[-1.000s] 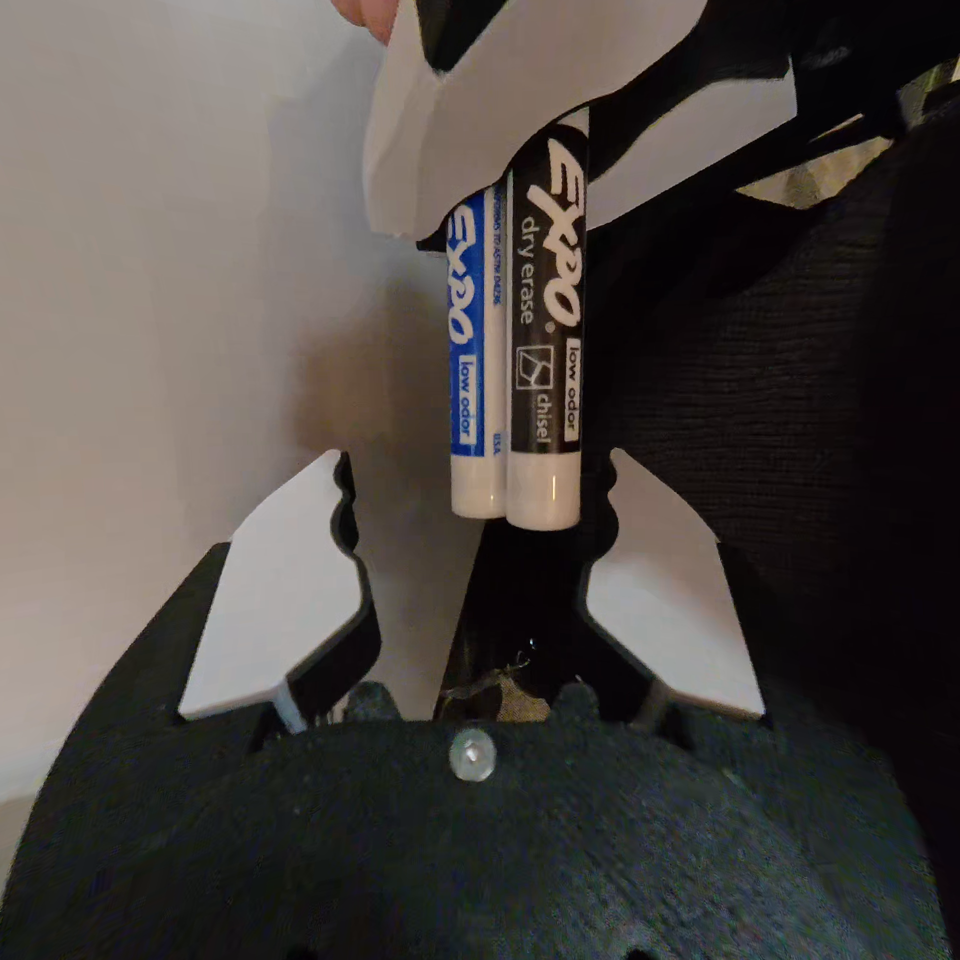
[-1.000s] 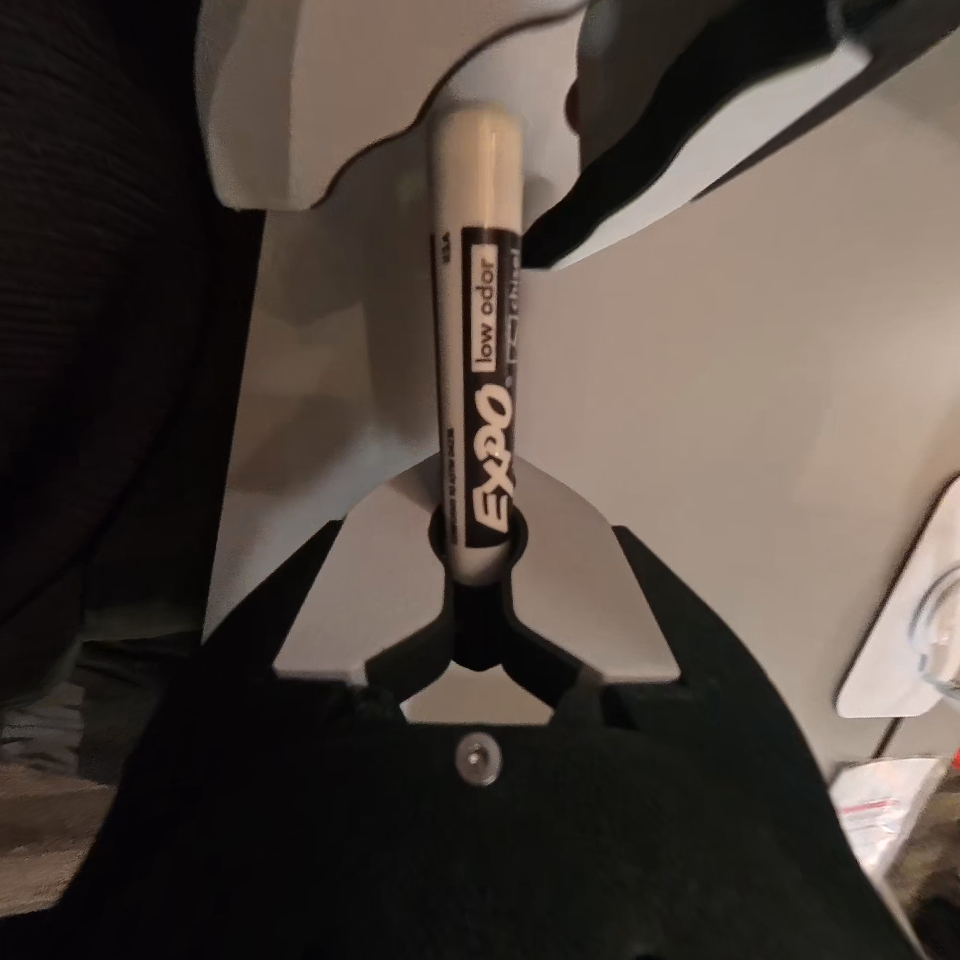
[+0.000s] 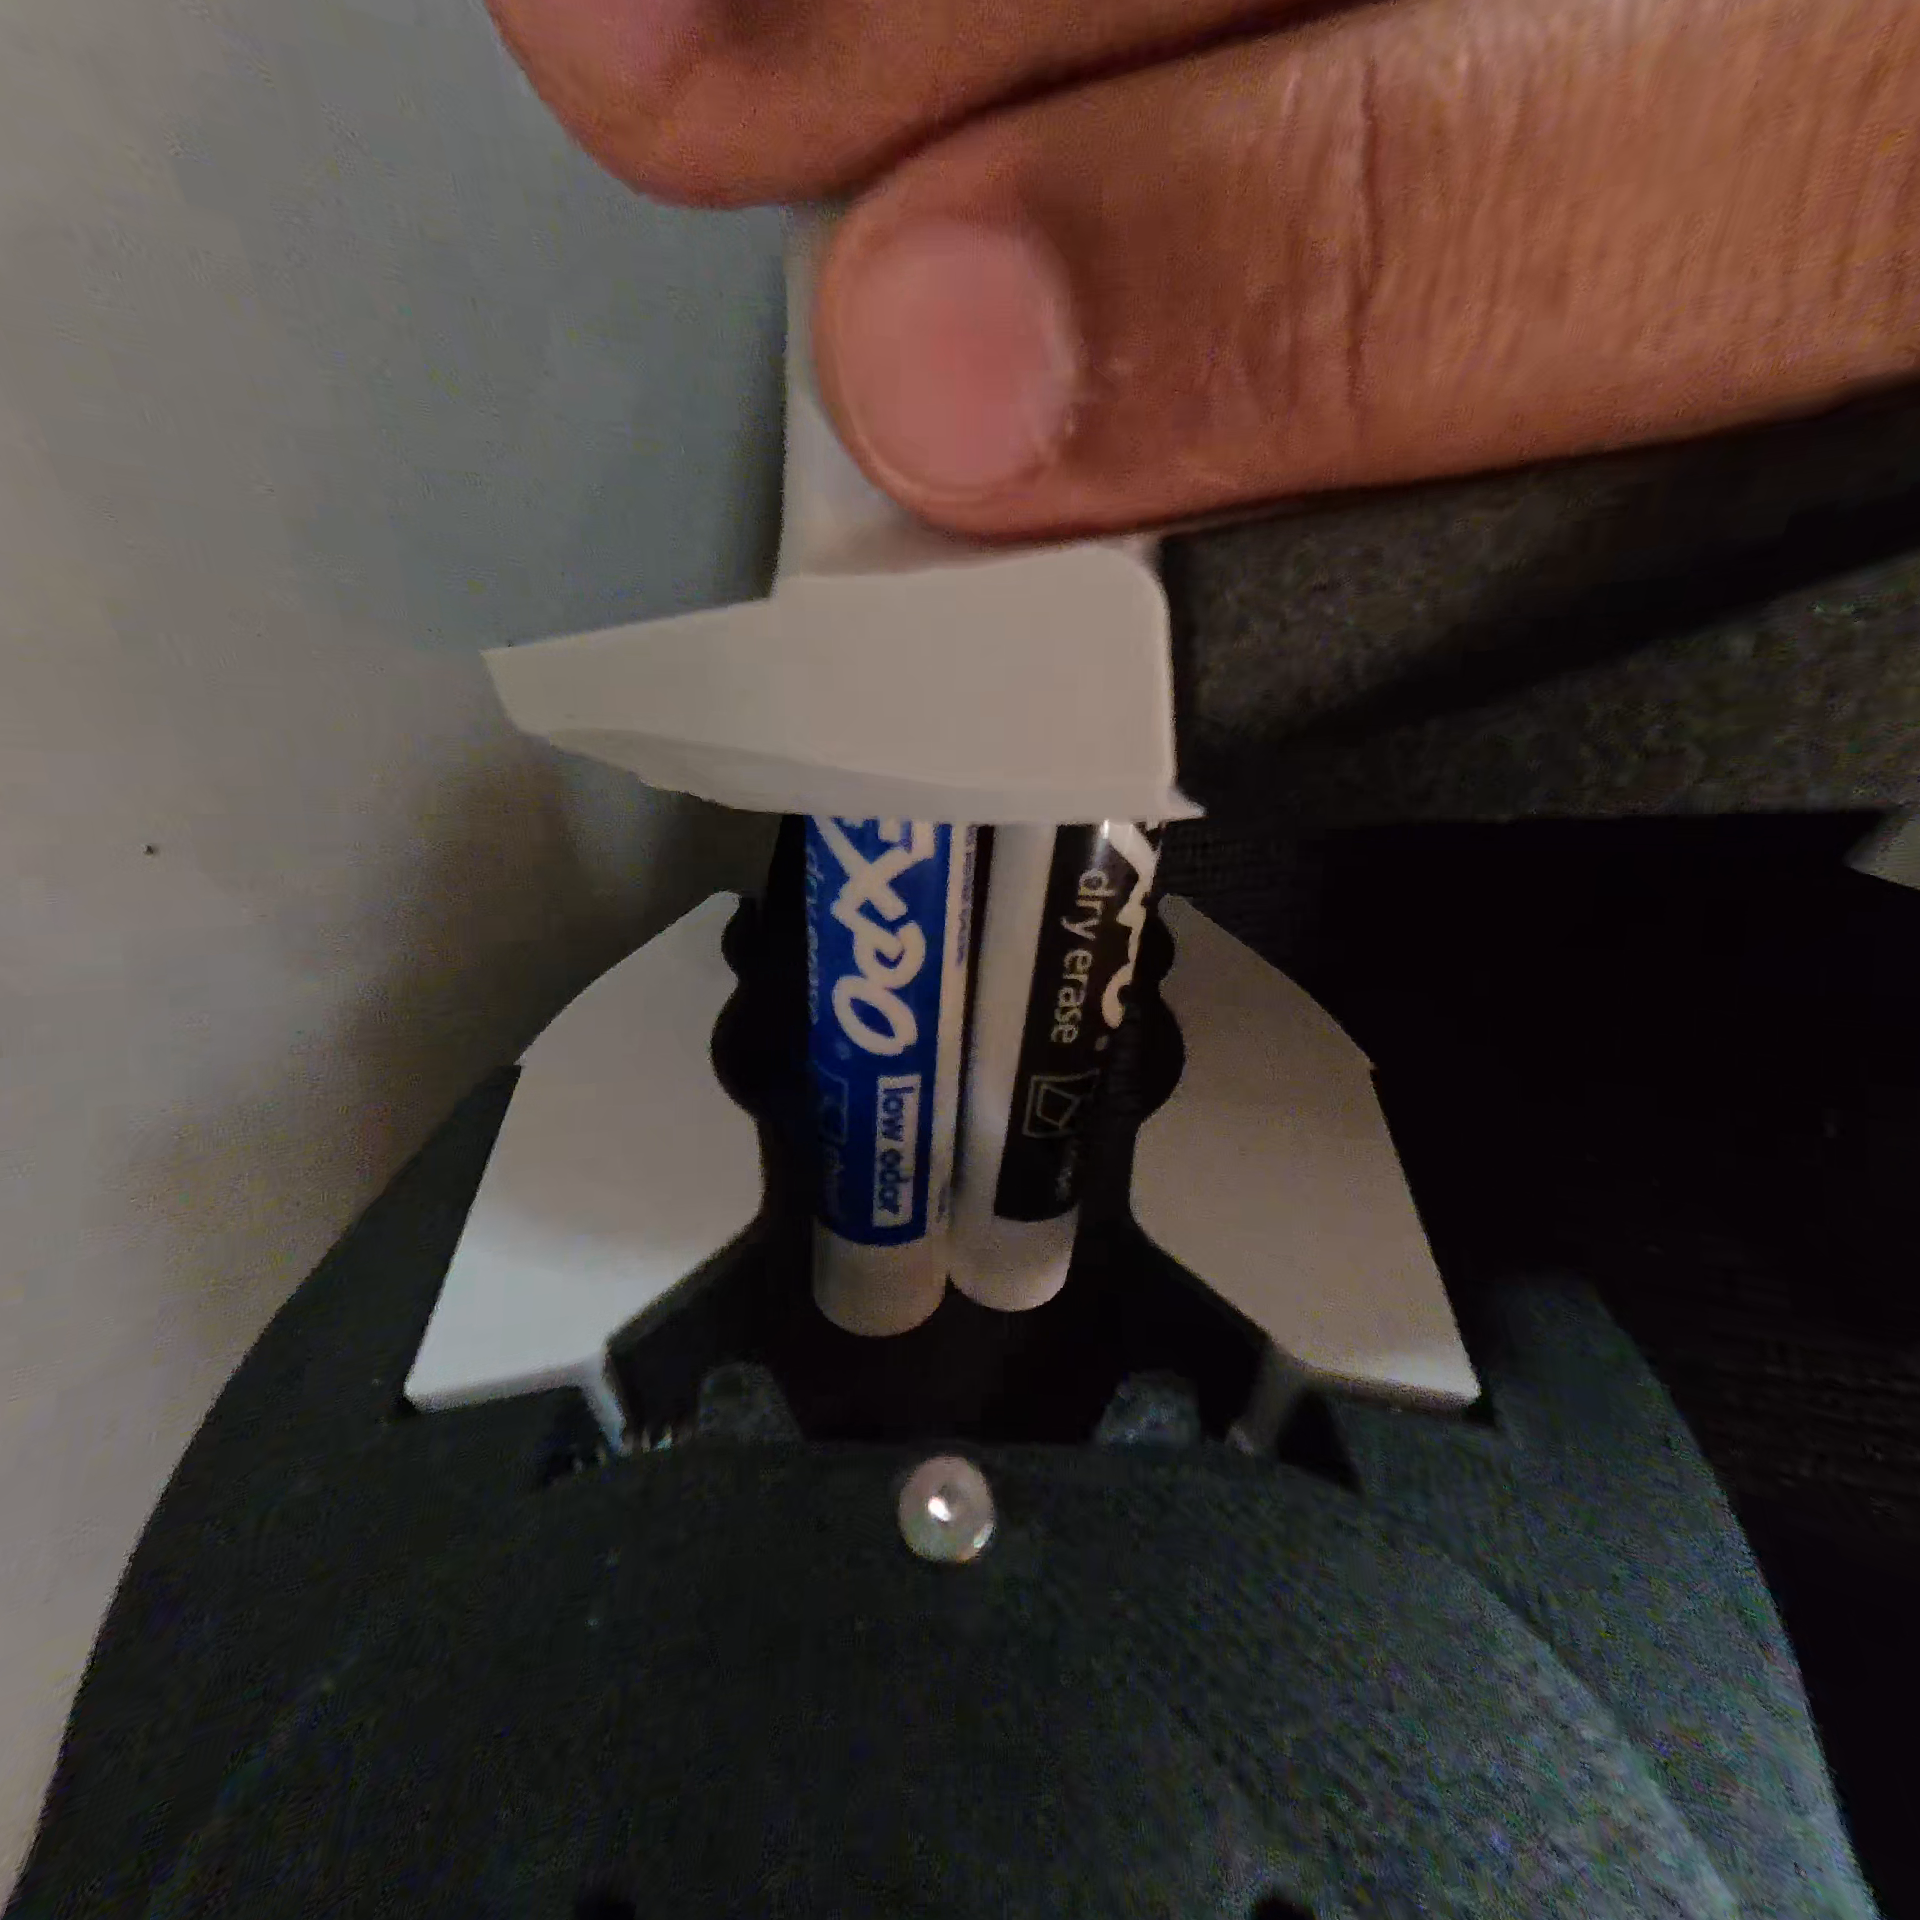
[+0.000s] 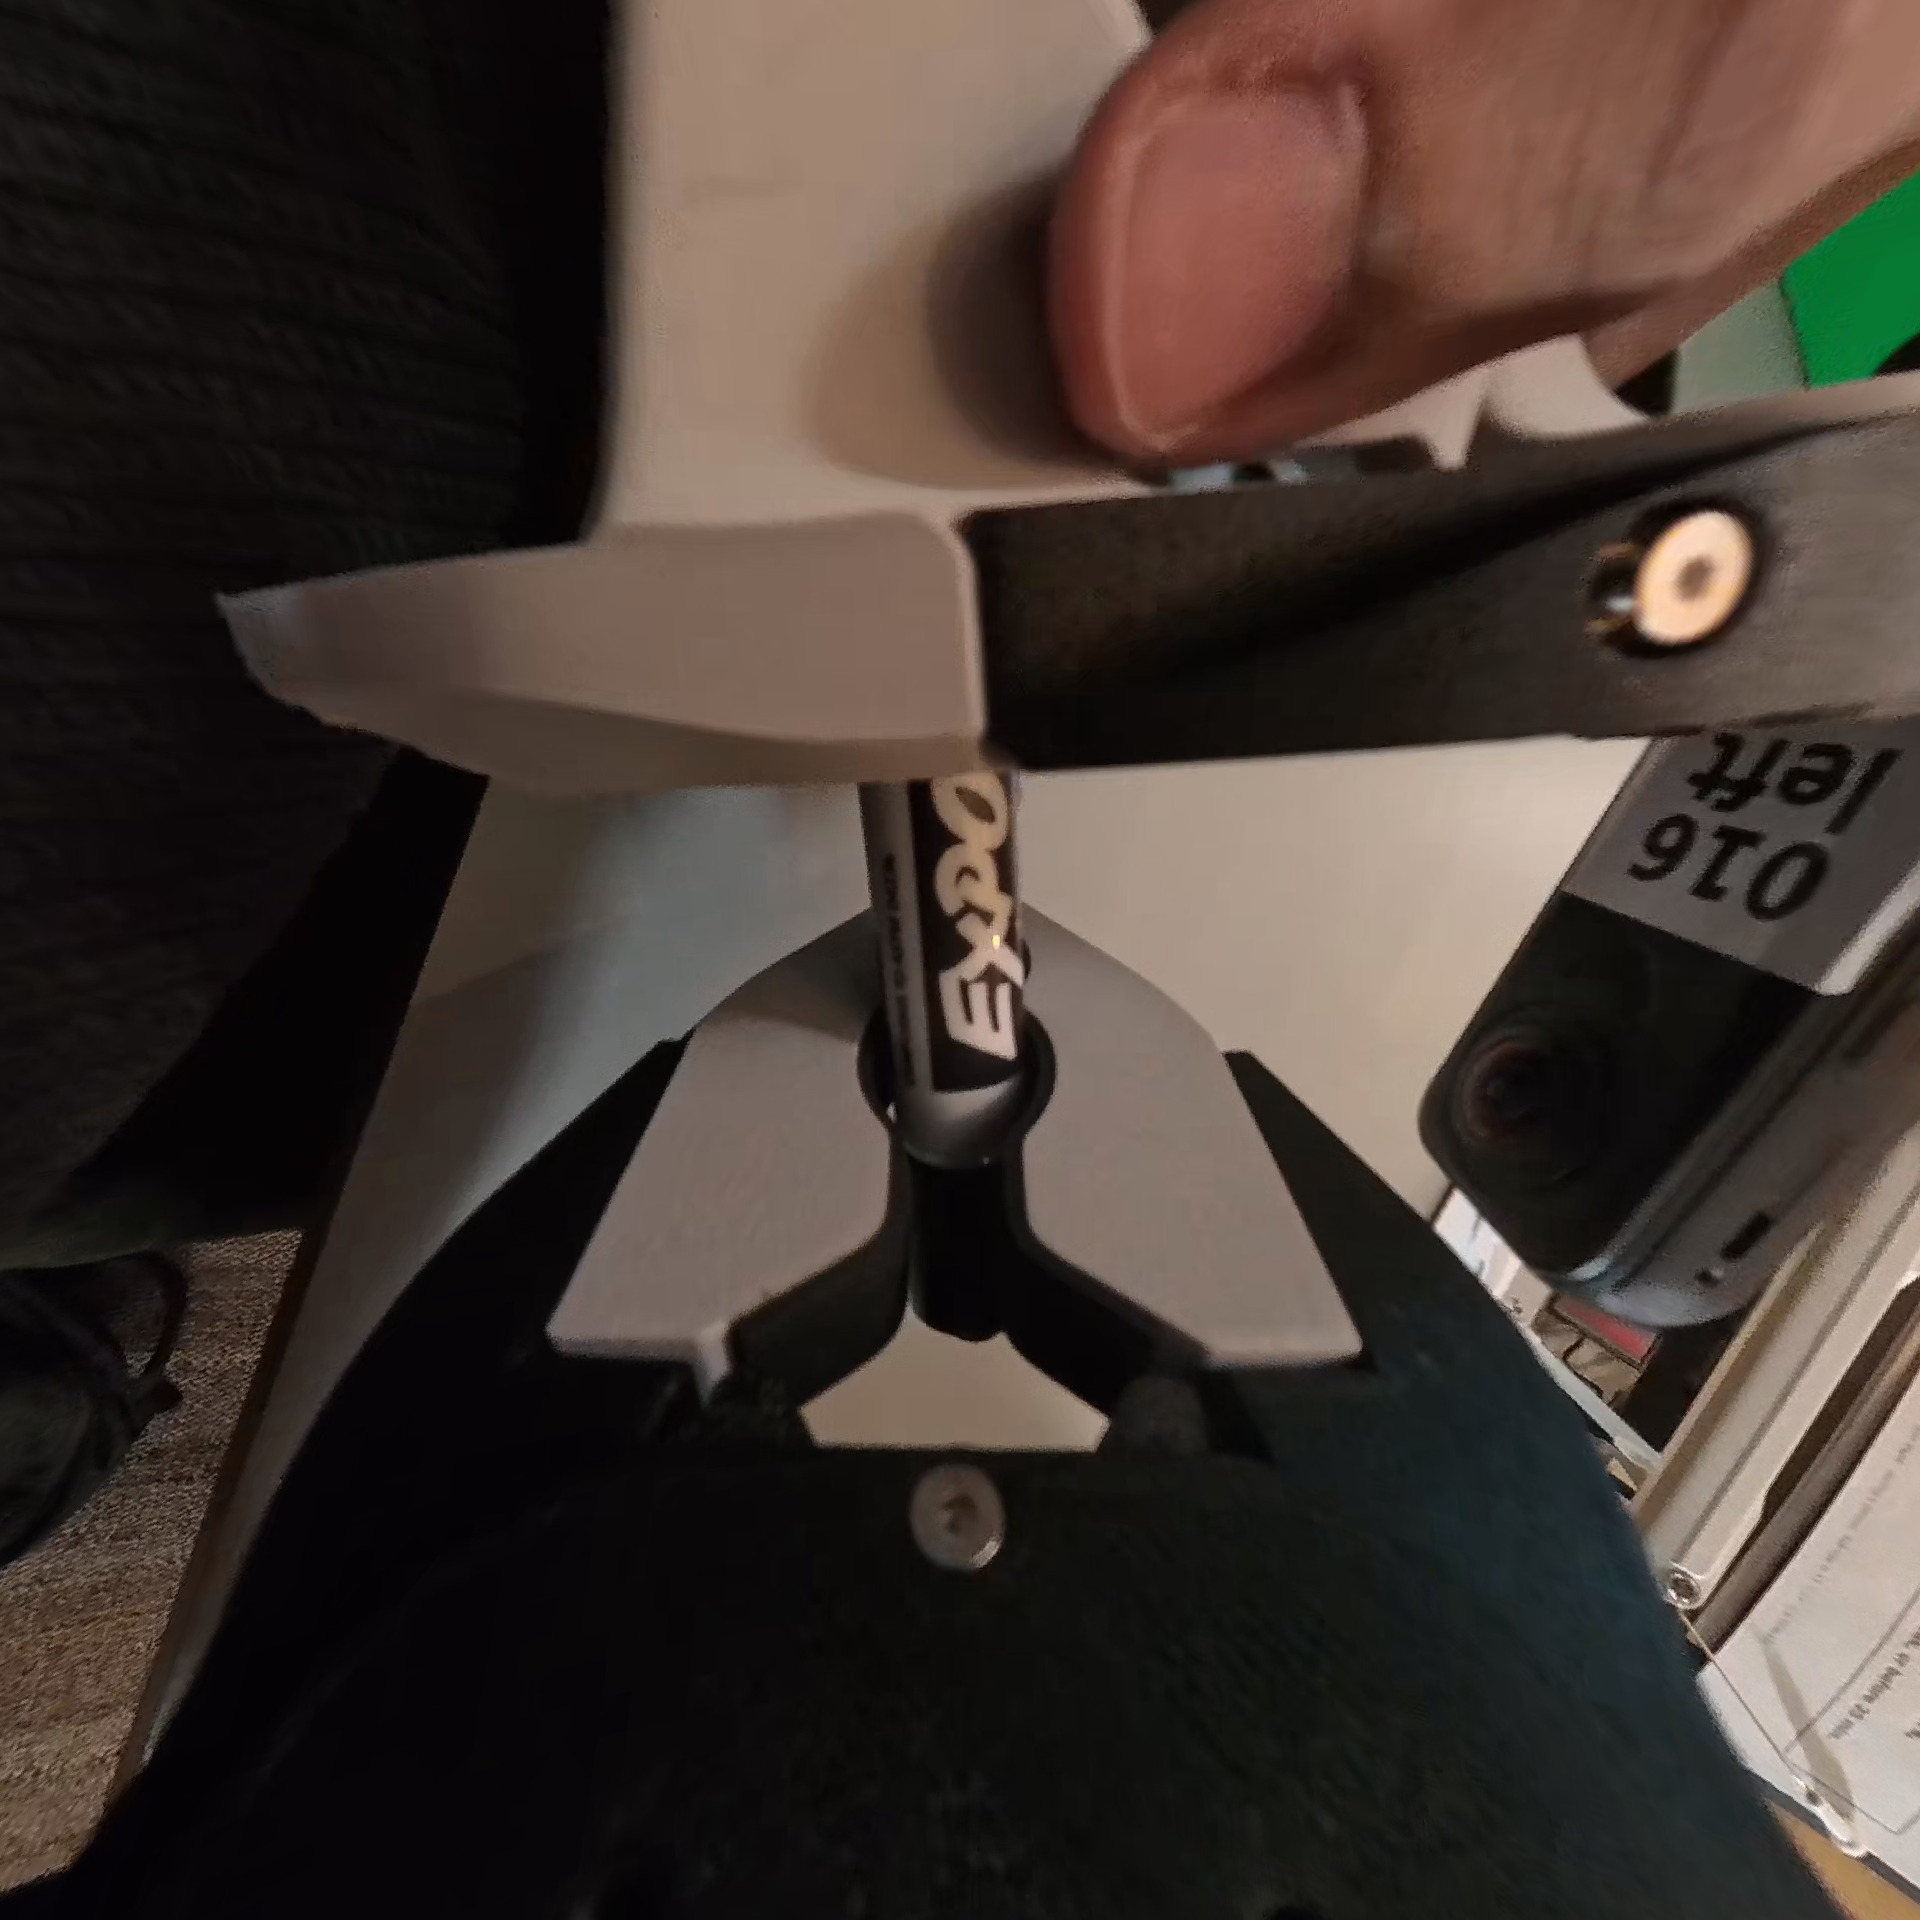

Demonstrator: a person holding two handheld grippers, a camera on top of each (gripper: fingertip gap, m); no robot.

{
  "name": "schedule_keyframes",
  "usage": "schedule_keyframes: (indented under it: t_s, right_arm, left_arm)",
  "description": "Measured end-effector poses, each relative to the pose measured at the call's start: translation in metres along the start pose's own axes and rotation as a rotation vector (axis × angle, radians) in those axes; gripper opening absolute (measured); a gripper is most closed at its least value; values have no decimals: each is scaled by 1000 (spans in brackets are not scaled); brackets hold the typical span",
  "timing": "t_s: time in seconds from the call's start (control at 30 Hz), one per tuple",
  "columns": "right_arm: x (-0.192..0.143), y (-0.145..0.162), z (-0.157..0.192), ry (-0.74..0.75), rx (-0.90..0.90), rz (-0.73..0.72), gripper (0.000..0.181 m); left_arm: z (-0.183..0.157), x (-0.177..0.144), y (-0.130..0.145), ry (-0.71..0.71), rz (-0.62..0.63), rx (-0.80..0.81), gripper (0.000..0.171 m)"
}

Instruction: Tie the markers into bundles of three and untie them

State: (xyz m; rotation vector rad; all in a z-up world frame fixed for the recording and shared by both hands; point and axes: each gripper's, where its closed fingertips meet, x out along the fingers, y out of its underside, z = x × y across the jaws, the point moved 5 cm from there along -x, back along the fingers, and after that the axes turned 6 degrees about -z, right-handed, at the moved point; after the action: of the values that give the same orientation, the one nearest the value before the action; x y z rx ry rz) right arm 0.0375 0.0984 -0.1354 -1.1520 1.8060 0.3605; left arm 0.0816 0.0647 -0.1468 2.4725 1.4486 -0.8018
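Left gripper [image 3: 951,1049]: jaws narrowed around two markers side by side, blue marker [image 3: 883,1081] toward 9 o'clock, black marker [image 3: 1049,1060] toward 3 o'clock; whether they pinch, cannot tell.
Hand [image 3: 1299,239]: at 12 o'clock, thumb on a white gripper finger.
Right gripper [image 4: 956,1039]: pressed together on the black marker [image 4: 961,997].
Camera [image 4: 1621,1122]: at 3 o'clock.

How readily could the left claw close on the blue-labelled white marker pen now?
Probably yes: the blue-labelled white marker pen lies between the fingers of the left claw, beside the black-labelled white marker pen held by the right claw; nothing blocks it.
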Motion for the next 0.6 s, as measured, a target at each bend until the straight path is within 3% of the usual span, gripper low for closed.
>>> schedule_keyframes:
  t_s: [0.47, 0.6]
  right_arm:
    - [1, -3, 7, -36, -10, 6, 14]
    - [2, -4, 9, -42, -13, 12, 14]
  left_arm:
    - [1, 12, -1, -47, -2, 15, 59]
    - [0, 12, -3, -45, -12, 23, 48]
